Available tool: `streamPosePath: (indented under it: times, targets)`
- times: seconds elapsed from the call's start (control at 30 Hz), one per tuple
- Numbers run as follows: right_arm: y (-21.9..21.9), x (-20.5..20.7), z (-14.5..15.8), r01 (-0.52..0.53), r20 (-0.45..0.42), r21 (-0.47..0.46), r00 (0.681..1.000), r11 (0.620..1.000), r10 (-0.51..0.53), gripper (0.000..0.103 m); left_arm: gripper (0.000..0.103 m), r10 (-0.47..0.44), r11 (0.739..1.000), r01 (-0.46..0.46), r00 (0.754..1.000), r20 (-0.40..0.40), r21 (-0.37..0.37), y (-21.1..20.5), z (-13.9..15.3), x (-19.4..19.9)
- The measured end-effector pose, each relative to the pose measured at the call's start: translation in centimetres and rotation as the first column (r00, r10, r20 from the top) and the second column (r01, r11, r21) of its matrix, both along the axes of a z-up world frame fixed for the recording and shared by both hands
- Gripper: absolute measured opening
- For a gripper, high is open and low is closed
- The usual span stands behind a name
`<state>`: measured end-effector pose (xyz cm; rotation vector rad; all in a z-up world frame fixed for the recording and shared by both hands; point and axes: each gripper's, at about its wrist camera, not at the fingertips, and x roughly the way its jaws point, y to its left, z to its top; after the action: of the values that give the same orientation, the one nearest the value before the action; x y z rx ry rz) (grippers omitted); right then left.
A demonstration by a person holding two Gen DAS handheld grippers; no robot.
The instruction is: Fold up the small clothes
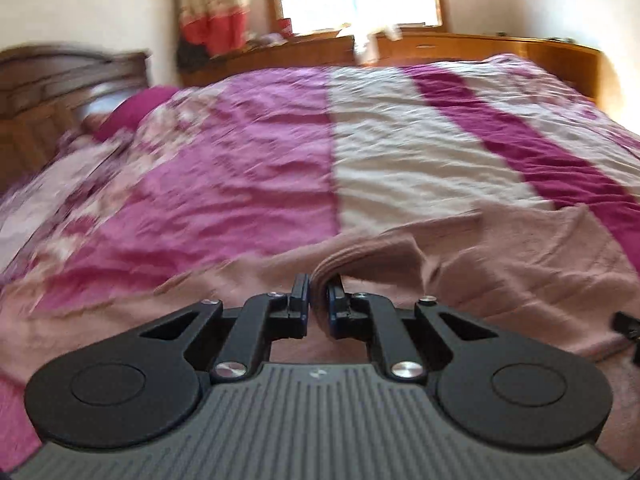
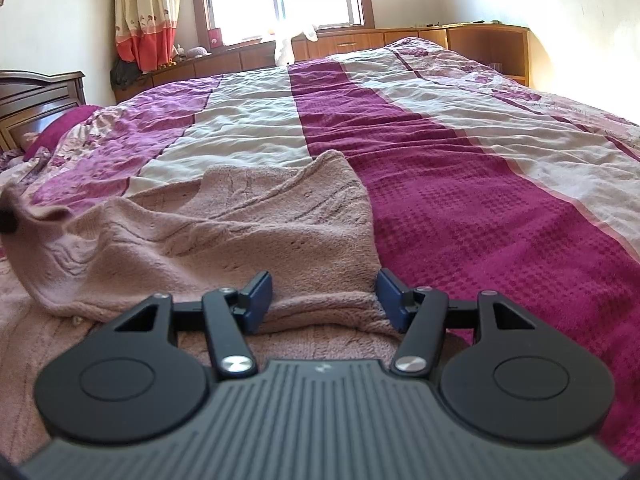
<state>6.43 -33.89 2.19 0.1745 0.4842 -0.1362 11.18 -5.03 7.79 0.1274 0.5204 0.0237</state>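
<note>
My left gripper (image 1: 319, 288) is clamped on a raised fold of the dusty-pink knitted garment (image 2: 240, 220); my right gripper (image 2: 325, 286) stands apart, straddling its nearer edge. The garment lies rumpled on the magenta-and-cream striped quilt (image 2: 440, 152), with wooden cabinets (image 2: 400, 38) beyond.

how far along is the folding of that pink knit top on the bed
Early to midway. Done: one part of the pink knit top already lies doubled over itself on the bedspread. In hand: the left gripper is shut on a fold of it; the right gripper is open, straddling the near edge. Left: the top is still rumpled, with no neat compact fold yet.
</note>
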Motion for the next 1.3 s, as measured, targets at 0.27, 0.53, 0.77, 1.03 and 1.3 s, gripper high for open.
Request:
streamPosePath:
  times: [0.27, 0.53, 0.77, 1.03, 1.3]
  targets:
    - [0.0, 0.0, 0.0, 0.000, 0.000, -0.001, 1.000, 1.000, 0.000, 0.060, 0.011, 0.139, 0.985, -0.151, 0.981, -0.133, -0.084, 5.7, -2.9, -1.7]
    - [-0.3, 0.1, 0.5, -0.005, -0.014, 0.014, 1.000, 1.000, 0.005, 0.060, 0.012, 0.097, 0.985, -0.115, 0.985, -0.142, -0.130, 6.9, -3.4, -2.9]
    - [-2.4, 1.3, 3.9, -0.059, 0.005, 0.066, 0.998, 0.996, 0.059, 0.061, 0.022, 0.082, 0.974, -0.092, 0.995, -0.055, -0.206, 7.5, -0.8, -4.6]
    - [-5.4, 9.5, 3.9, -0.075, -0.109, 0.024, 0.991, 0.997, 0.077, 0.061, 0.024, 0.075, 0.984, -0.081, 0.996, -0.044, -0.160, 6.7, 0.1, -2.7]
    - [-6.3, 14.0, 2.3, -0.115, -0.146, 0.110, 0.981, 0.987, 0.130, 0.012, 0.024, 0.014, 0.990, -0.028, 0.995, -0.095, -0.139, 5.7, -1.8, 0.9]
